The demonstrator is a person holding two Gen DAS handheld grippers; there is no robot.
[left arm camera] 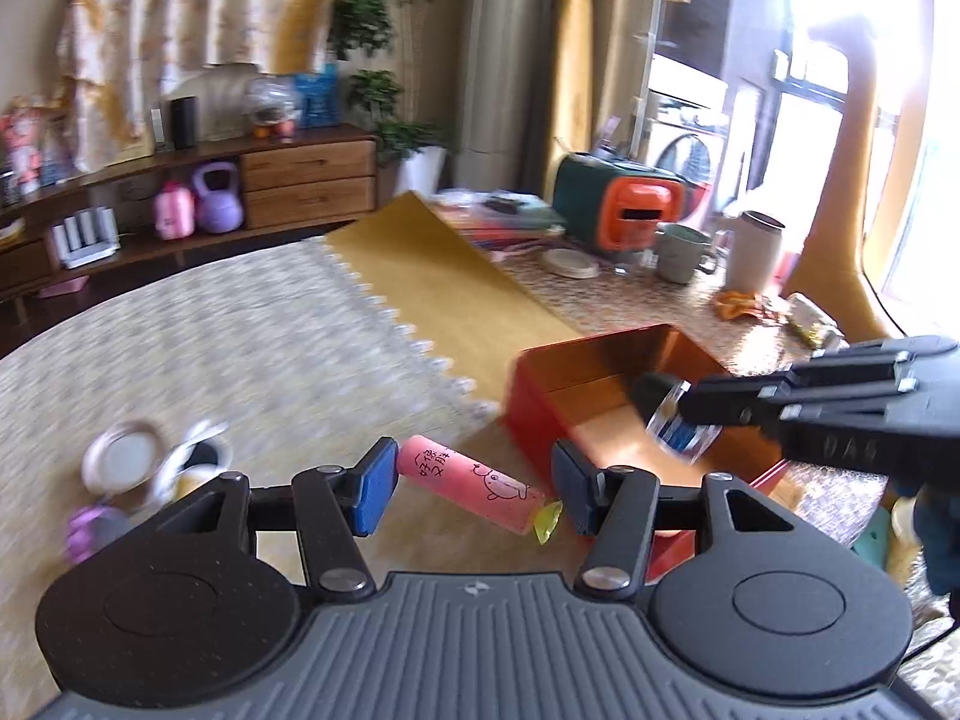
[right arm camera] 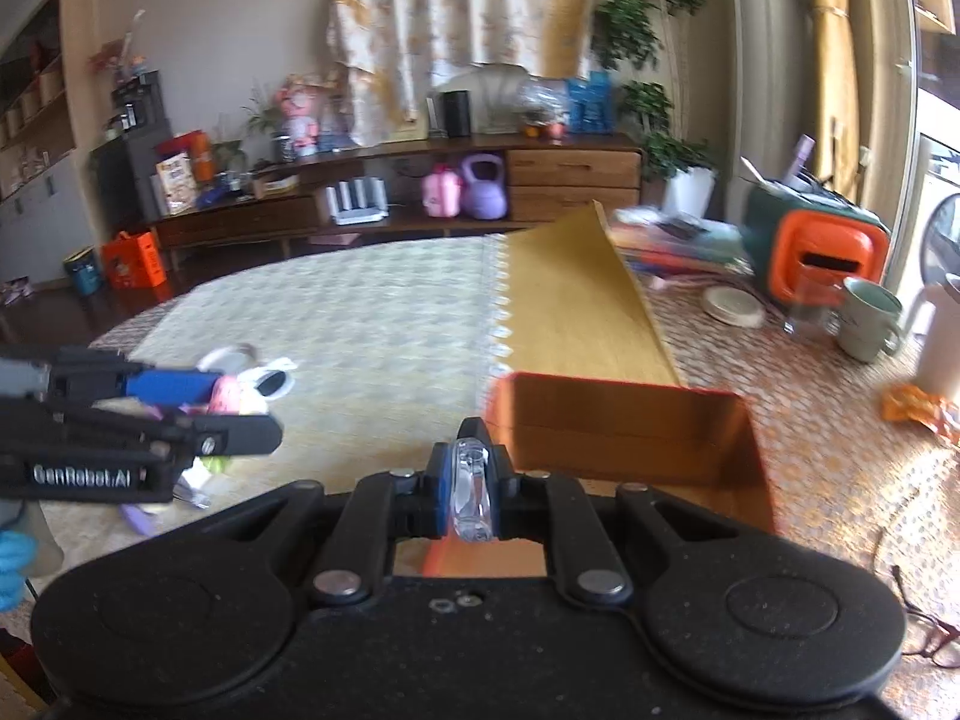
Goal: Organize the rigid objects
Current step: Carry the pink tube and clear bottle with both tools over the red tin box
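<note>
Left fingers: blue pads (left arm camera: 373, 487) stand partway apart with a pink tube (left arm camera: 465, 487) lying across the gap; its left end touches the left pad, and whether the right pad presses on it I cannot tell.
Left gripper (left arm camera: 474, 489): fills the bottom of the left wrist view; in the right wrist view it enters from the left edge (right arm camera: 240, 414), low and left of centre.
Pink tube: printed with black characters and a small cartoon drawing, tilted down to the right, with a yellow-green tip near the right finger.
Right fingers: pinched together on a small clear plastic piece (right arm camera: 471, 495), which stands upright between the pads at bottom centre of the right wrist view.
Right gripper (right arm camera: 471, 480): in the left wrist view it comes in from the right edge (left arm camera: 672, 411), its tip over the box with the clear piece at its end.
Orange box (left arm camera: 600, 384): open-topped, right of centre in the left wrist view; just beyond the right fingers in the right wrist view (right arm camera: 624, 420).
Table (left arm camera: 240, 336): covered by a pale patterned cloth, with a mustard-coloured mat (left arm camera: 444, 288) running toward the upper middle.
Small items: a round lid (left arm camera: 123, 459) and other small blurred pieces lie at lower left of the left wrist view, well apart from the box.
Far right of table: a green mug (left arm camera: 681, 252), a pale cylinder (left arm camera: 755, 252) and an orange-and-green case (left arm camera: 624, 204).
Background: a wooden sideboard (left arm camera: 306, 180) along the wall at upper left.
</note>
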